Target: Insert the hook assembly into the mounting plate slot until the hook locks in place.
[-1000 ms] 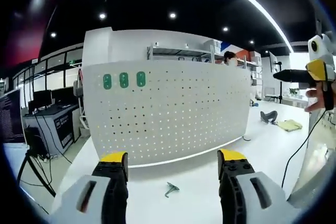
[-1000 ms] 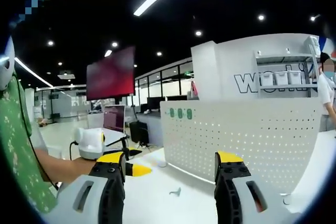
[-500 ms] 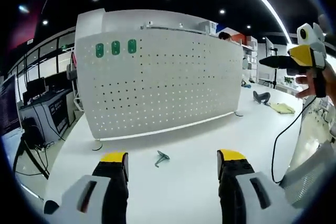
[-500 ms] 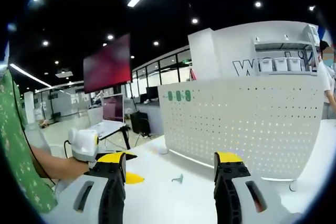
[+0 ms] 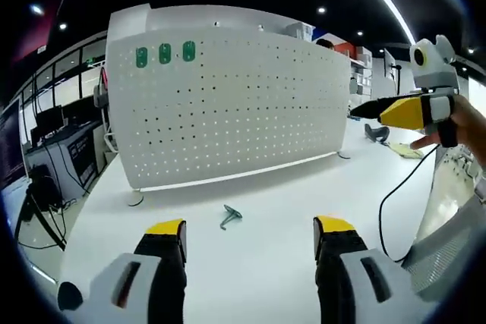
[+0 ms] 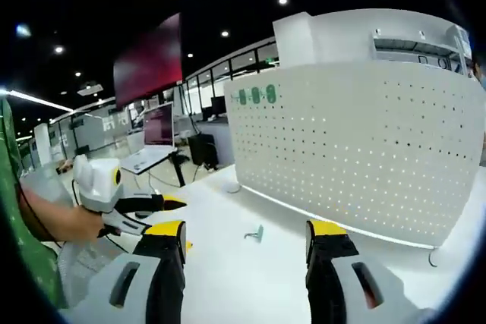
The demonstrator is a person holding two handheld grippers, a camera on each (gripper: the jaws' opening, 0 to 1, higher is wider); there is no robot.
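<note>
the approach is judged to be in hand, with the hook assembly (image 5: 230, 216) lying loose on the white table (image 5: 273, 263) before the pegboard plate (image 5: 228, 104) (nothing gripped), so the left gripper (image 5: 250, 234) and right gripper (image 6: 244, 232), jaws apart and empty, must next be lowered onto it.

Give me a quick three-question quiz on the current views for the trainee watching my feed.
1. True or false: the hook is already mounted on the pegboard.
2. The left gripper is: A) shut on the hook, B) open, with nothing between its jaws, C) pressed against the pegboard.
3. Fill in: in the right gripper view, the hook lies on the white ____ in front of the right gripper.

Key
1. False: it lies flat on the table, apart from the board.
2. B.
3. Table.
</note>
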